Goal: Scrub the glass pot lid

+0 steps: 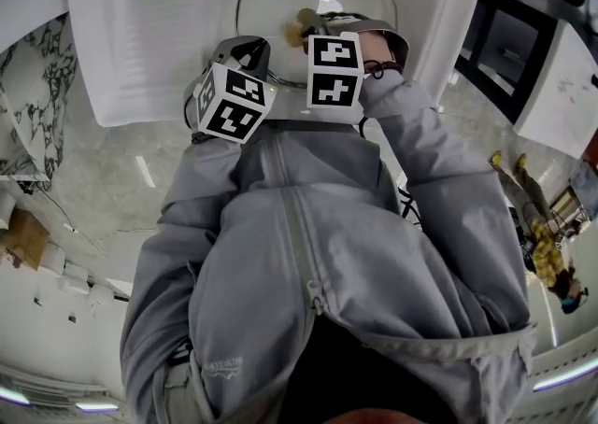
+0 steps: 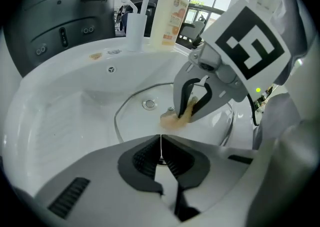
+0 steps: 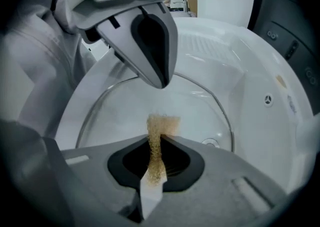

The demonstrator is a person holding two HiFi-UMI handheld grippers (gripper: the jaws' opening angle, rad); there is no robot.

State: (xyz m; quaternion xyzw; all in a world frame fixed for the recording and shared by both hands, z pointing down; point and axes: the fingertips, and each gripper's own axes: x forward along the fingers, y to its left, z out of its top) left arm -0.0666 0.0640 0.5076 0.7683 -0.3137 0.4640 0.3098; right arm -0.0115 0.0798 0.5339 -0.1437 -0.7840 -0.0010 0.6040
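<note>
The left gripper has its jaws closed flat against each other, with only a hairline of light between the dark pads and nothing plainly held. Its tips sit at the near rim of the glass pot lid. Whether that thin rim is caught between them cannot be told. The lid lies flat in the bottom of the white sink, spreading out directly ahead of these jaws, and its metal knob is just ahead of them and slightly to the left. The right gripper is clamped on a tan sponge. The sponge is squeezed thin between the pads and its frayed end sticks out past the tips. From the left gripper view that end appears to rest on the glass, ahead of the left jaws and a little to their right, just beside the knob. In the right gripper view the lid's glass fills the space ahead of the jaws, and the knob shows just to their right, partly hidden by the right-hand jaw. The left gripper's closed tips come down onto the lid's far rim straight ahead. Well beyond the left jaws, on the sink's far ledge, stands a pale bottle.
</note>
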